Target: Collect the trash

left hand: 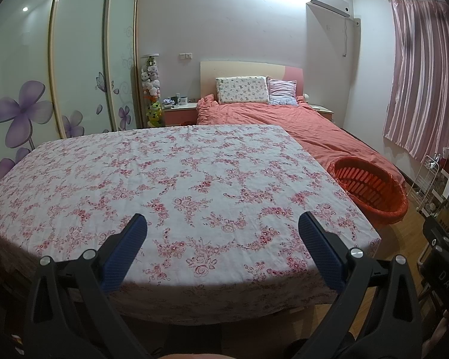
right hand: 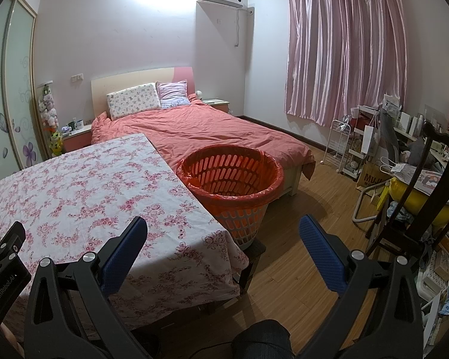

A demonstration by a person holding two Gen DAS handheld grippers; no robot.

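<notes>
A table with a pink floral cloth (left hand: 176,179) fills the left wrist view; I see no trash on it. My left gripper (left hand: 221,224) is open and empty above the table's near edge. A white slotted basket lined with a red bag (right hand: 233,176) stands on the floor by the table's right side, between the table (right hand: 83,185) and the bed; it also shows in the left wrist view (left hand: 371,185). My right gripper (right hand: 223,227) is open and empty above the table's near right corner, in front of the basket. The basket looks empty.
A bed with a red duvet (right hand: 212,128) lies behind the table. A wardrobe with flower doors (left hand: 60,89) is on the left. A dark wooden chair (right hand: 419,185), a white trolley (right hand: 341,143) and cluttered shelves stand on the right, by pink curtains (right hand: 344,48). Wooden floor (right hand: 299,254) lies between.
</notes>
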